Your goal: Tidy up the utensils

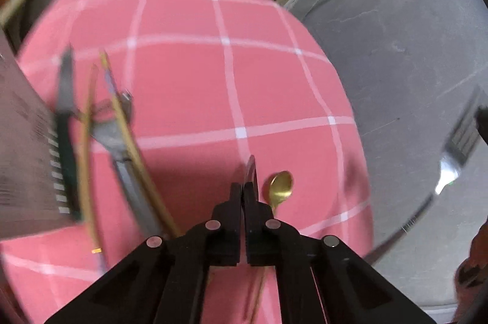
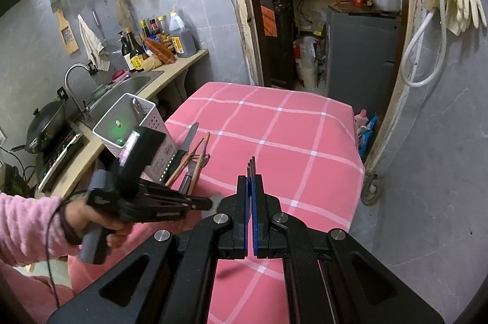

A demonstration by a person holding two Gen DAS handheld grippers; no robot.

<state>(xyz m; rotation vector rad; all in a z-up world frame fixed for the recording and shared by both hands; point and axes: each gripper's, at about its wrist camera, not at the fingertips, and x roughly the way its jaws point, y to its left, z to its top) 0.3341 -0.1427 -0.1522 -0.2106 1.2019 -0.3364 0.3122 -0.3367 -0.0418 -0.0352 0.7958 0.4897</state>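
My left gripper (image 1: 243,186) is shut on a dark thin utensil (image 1: 251,168) that sticks up between the fingers, low over the pink checked tablecloth (image 1: 189,86). A gold spoon (image 1: 280,186) lies just right of it. A knife (image 1: 65,92), chopsticks (image 1: 122,116) and another metal utensil lie at the left beside the white perforated utensil holder (image 1: 24,159). My right gripper (image 2: 251,183) is shut on a fork whose tines (image 2: 252,165) stick up; that fork shows in the left wrist view (image 1: 457,141) off the table's right edge. The holder (image 2: 134,125) stands at the table's left edge.
A counter with a sink (image 2: 128,86), bottles and a wok on a stove (image 2: 48,135) runs along the left. Behind the table is a doorway with a grey cabinet (image 2: 360,55). A hose and rubber gloves (image 2: 463,3) hang on the right wall.
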